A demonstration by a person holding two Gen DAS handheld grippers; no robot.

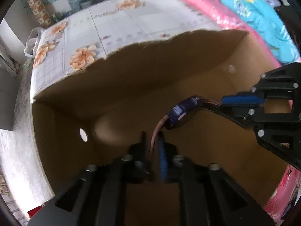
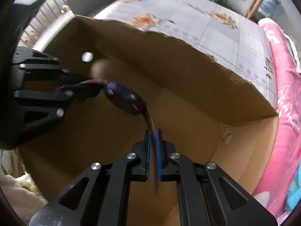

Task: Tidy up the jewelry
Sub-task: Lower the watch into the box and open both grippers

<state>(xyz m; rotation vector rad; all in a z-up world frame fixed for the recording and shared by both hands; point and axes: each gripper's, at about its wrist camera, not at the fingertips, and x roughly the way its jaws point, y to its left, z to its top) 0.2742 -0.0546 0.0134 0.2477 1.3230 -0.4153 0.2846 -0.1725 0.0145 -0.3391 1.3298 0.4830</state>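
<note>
**Watch held over the box**

Watch (image 2: pixel 124 98) time: one watch with a dark blue face hangs above the floor of one big cardboard box (image 1: pixel 131 75), held by both straps.

Nearest the box's open front, the right gripper (image 2: pixel 153 137) has its jaws almost shut, with one strap pinched between the blue pads. The left gripper (image 1: pixel 152 139) sits close beside it. Its jaws stand a little apart with the other strap between them, and I cannot tell if they press on it.

To do this well, I think both grippers should go down together and let go low, so the watch lies flat.

Behind the box is one flowered tabletop (image 1: pixel 120 24), and beside it one pink blanket (image 2: pixel 287 86).
</note>
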